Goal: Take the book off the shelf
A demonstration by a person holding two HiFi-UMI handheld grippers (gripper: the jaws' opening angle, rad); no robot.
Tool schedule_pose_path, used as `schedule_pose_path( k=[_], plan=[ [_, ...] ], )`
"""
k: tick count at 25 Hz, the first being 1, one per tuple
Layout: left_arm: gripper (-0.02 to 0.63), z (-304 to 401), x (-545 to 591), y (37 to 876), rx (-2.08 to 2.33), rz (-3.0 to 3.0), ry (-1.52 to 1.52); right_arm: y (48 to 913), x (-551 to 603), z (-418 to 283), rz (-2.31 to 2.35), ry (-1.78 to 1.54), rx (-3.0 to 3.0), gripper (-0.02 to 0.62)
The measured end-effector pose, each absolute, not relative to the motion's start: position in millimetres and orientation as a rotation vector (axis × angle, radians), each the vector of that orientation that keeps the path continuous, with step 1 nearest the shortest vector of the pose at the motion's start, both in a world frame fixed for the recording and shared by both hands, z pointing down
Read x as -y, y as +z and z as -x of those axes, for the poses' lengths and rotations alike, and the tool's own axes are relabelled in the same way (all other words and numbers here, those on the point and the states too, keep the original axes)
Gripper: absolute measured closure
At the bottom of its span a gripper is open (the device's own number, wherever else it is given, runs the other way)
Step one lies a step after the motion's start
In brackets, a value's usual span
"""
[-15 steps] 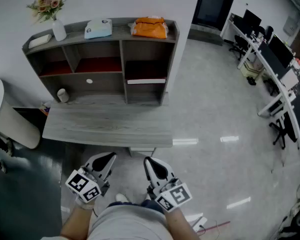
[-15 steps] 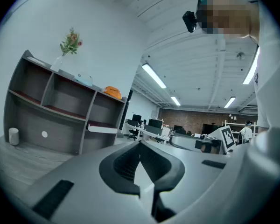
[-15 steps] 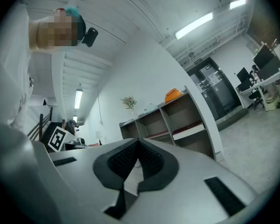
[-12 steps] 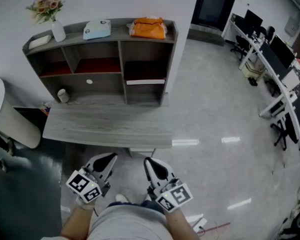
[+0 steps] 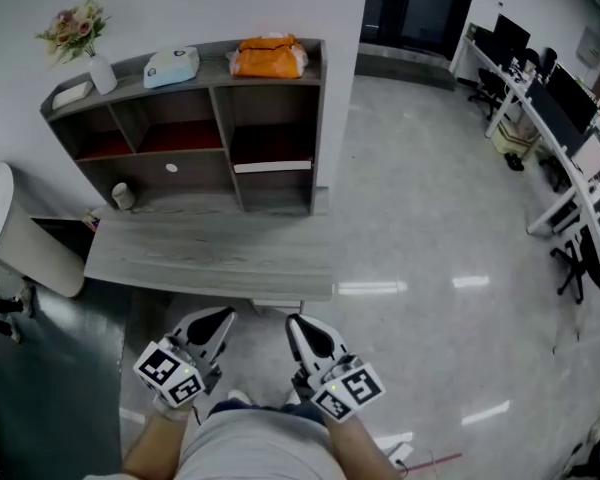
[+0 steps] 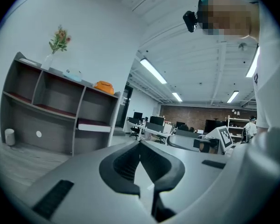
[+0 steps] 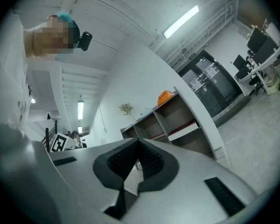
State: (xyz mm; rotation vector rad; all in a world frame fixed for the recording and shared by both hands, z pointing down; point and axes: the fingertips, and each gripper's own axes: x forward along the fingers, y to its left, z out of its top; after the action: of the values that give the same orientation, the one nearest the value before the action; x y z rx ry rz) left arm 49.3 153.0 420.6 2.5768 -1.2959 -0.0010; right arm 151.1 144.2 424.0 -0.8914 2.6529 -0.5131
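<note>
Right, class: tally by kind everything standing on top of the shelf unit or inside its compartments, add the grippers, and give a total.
Vase of flowers: 1
White tray: 1
Light blue pack: 1
Orange bag: 1
Book: 1
White cup: 1
Grippers: 2 (left gripper, right gripper)
Total: 8

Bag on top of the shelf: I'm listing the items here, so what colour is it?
The bag is orange; the head view shows it best.

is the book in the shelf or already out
In. The book lies flat in the shelf's right compartment, white edge outward; the left gripper and right gripper are shut and empty, away from it.
</note>
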Motion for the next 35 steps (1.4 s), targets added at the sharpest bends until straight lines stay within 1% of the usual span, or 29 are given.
schedule_pose_path(
  k=[7, 17, 21, 26, 32, 35],
  plan=[
    [0.591, -88.0, -147.6, 427.8, 1.294, -2.566, 0.040, 433.3, -134.4, -180.2, 0.904, -0.527, -2.677, 0.580],
    [0.591, -85.4, -111.1, 445.8, 1.284, -2.543, 0.065, 455.8, -98.5, -191.1, 0.964, -0.660, -2.620, 0.580],
    [0.591, -70.1, -80.3, 451.8, 1.261, -2.544, 0.060, 459.1, -66.1, -182.1, 1.010, -0.654, -2.622, 0.580],
    [0.591, -35.0, -29.6, 455.2, 1.266, -2.518, 0.026, 462.2, -23.2, -160.0, 1.063, -0.674, -2.622, 0.578],
    [0.591, -5.1, 30.0, 448.4, 1.192, -2.499, -0.104, 460.0, 29.5, -132.4, 1.165, -0.682, -2.589, 0.578],
    [0.589, 14.0, 58.8, 449.6, 1.124, -2.435, -0.216, 459.1, 51.8, -118.5, 1.208, -0.680, -2.573, 0.578]
  ],
)
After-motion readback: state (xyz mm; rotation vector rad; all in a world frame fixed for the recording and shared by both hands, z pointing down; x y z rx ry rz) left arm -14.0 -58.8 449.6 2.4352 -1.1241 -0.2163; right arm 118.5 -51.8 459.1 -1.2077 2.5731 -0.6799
